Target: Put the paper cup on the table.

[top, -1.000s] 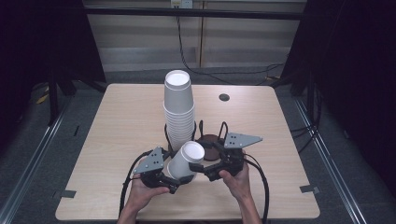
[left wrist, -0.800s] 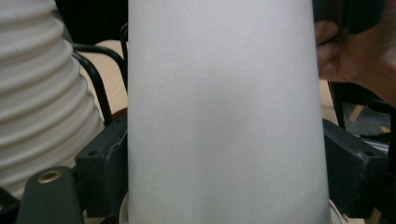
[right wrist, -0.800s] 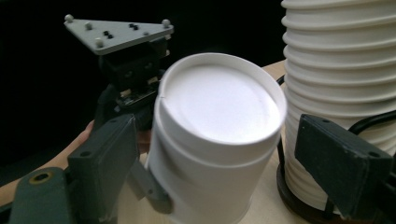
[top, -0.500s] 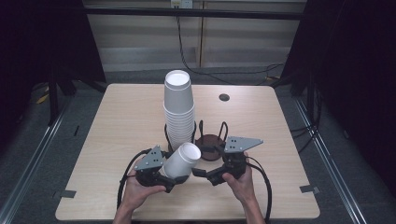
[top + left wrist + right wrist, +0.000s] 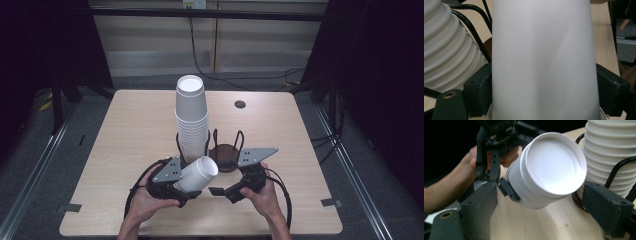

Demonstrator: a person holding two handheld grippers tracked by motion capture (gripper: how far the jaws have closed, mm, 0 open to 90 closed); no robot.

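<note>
A white paper cup (image 5: 197,173) lies tilted on its side above the table's near part, with my left gripper (image 5: 187,185) shut on its wall. In the left gripper view the cup (image 5: 544,60) stands between both jaws of my left gripper (image 5: 544,95). Its flat bottom (image 5: 554,167) faces my right gripper (image 5: 549,215), whose jaws stand open on either side of it, not touching. In the high view my right gripper (image 5: 225,192) sits just right of the cup. A tall stack of white cups (image 5: 191,117) stands in a black wire holder.
Right of the stack is a second wire holder (image 5: 226,151) with a brown base and no cups in it. The stack (image 5: 441,47) is close on the left gripper's left side. A small dark hole (image 5: 240,104) marks the far part of the wooden table (image 5: 300,165).
The left hand and its cup have shifted slightly toward the near left. The right hand has kept still.
</note>
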